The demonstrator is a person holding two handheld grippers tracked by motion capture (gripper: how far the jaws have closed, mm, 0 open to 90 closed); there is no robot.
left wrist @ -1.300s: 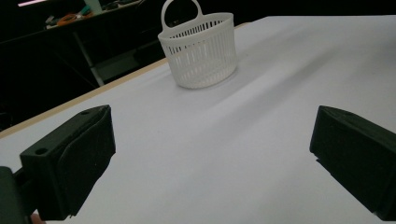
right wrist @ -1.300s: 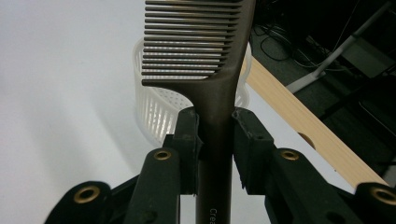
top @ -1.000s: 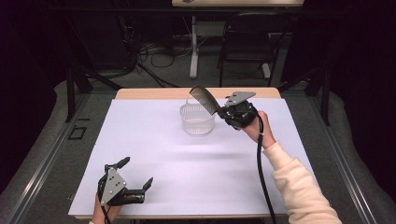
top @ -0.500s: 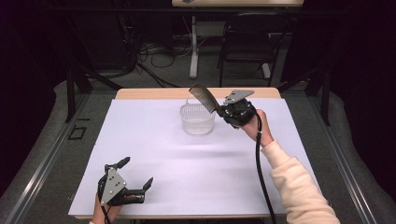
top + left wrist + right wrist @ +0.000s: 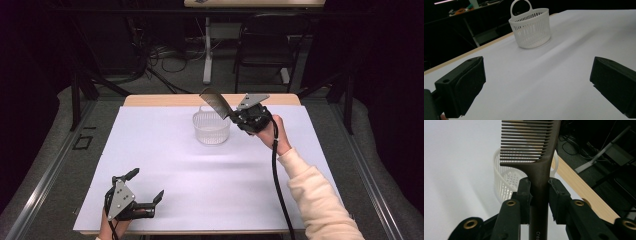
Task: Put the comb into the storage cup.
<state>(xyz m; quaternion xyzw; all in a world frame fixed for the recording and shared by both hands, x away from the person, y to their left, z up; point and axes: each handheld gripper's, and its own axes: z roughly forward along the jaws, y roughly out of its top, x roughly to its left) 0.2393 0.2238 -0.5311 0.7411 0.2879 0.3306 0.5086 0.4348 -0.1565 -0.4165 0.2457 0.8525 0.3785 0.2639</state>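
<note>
We clamp the comb (image 5: pixel 216 103) in the right gripper (image 5: pixel 234 117), long axis tilted toward upper left, directly over the basket (image 5: pixel 211 128); left gripper (image 5: pixel 147 191) gapes empty

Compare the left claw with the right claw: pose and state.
The left claw rests low at the near edge of the table, jaws wide apart with nothing between them. The right claw is raised beside the white basket, jaws shut on a dark comb held over it. Both are black, hand-held, and trail a cable.
</note>
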